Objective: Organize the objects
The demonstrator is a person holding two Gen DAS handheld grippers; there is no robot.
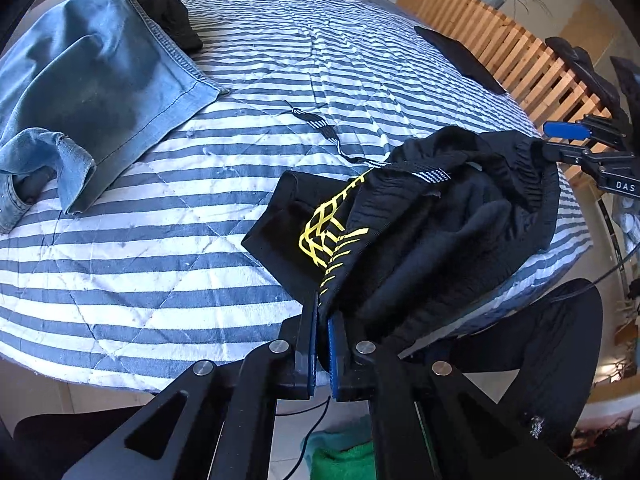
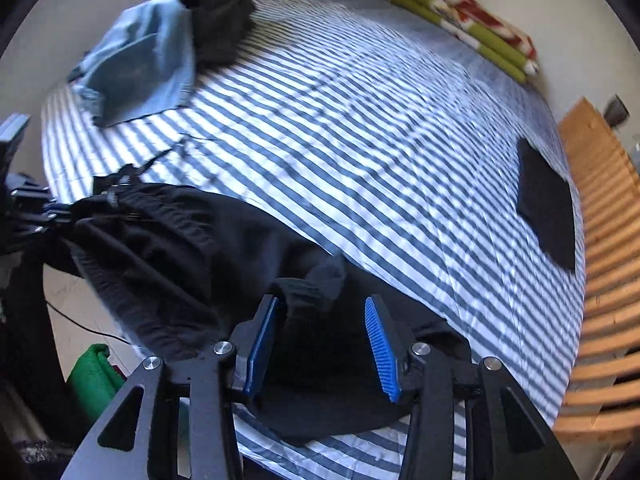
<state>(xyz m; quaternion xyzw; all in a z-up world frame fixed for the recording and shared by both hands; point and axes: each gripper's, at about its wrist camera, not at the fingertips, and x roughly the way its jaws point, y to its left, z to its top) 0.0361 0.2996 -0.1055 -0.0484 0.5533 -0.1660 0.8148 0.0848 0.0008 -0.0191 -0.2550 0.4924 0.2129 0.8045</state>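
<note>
Black shorts with a yellow print (image 1: pixel 420 216) lie at the near edge of the striped bed (image 1: pixel 200 240). My left gripper (image 1: pixel 323 312) is shut on their hem near the print. My right gripper (image 2: pixel 322 312) is open over the other end of the black shorts (image 2: pixel 192 240), its blue pads (image 2: pixel 380 344) on either side of a bunched fold, apart from it. It also shows at the right in the left wrist view (image 1: pixel 568 136). The left gripper appears at the left edge of the right wrist view (image 2: pixel 28 208), holding the fabric.
Blue jeans (image 1: pixel 92 92) and a dark garment (image 1: pixel 168 4) lie at the far left of the bed. A folded black cloth (image 2: pixel 548 204) lies by the wooden slatted rail (image 2: pixel 608 280). A green blanket (image 2: pixel 464 20) sits at the far end. A green item (image 2: pixel 94 376) is on the floor.
</note>
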